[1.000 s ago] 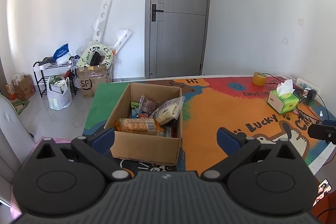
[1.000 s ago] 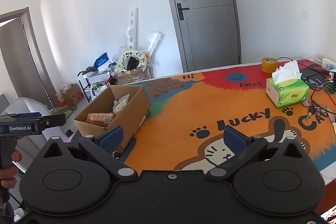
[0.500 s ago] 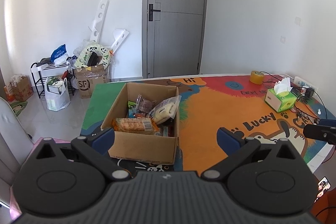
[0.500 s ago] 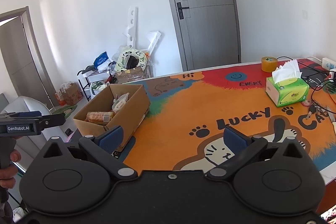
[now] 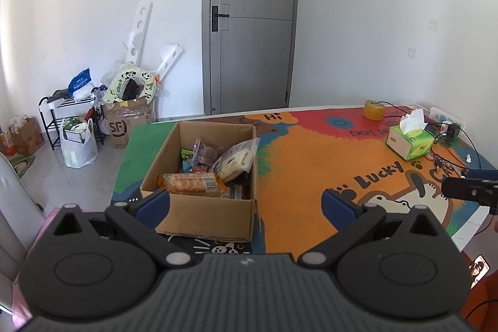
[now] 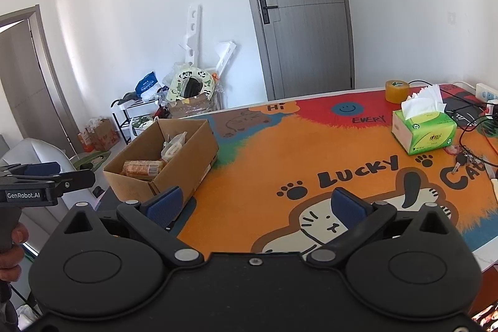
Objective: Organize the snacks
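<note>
A cardboard box (image 5: pixel 199 176) sat at the left centre of the left wrist view, on the near left end of a bright cartoon-cat table mat (image 5: pixel 311 164). All the visible snacks lay inside it and none showed on the mat — an arrangement that would fit packets gathered in for tidying as well as packets waiting to be sorted out.

The left gripper (image 5: pixel 246 201) hung low in the frame just short of the box, its blue pads spread wide with nothing between them, lined up as if to reach in. The right gripper (image 6: pixel 255 203) hovered over the cat drawing at the lower middle of its own view, also spread wide and empty, leaving the box clear at its left.

Counted: one box; at least three distinct packets in it — an orange-wrapped pack (image 5: pixel 190 184) along the near wall, a white pouch (image 5: pixel 235 159) propped on the right wall, a dark clear-wrapped pack (image 5: pixel 207 150) behind — plus smaller wrappers too jumbled to number. At the right of the frame stood one green tissue box (image 5: pixel 409 142) and one roll of tape (image 5: pixel 373 110), away from the working area.
</note>
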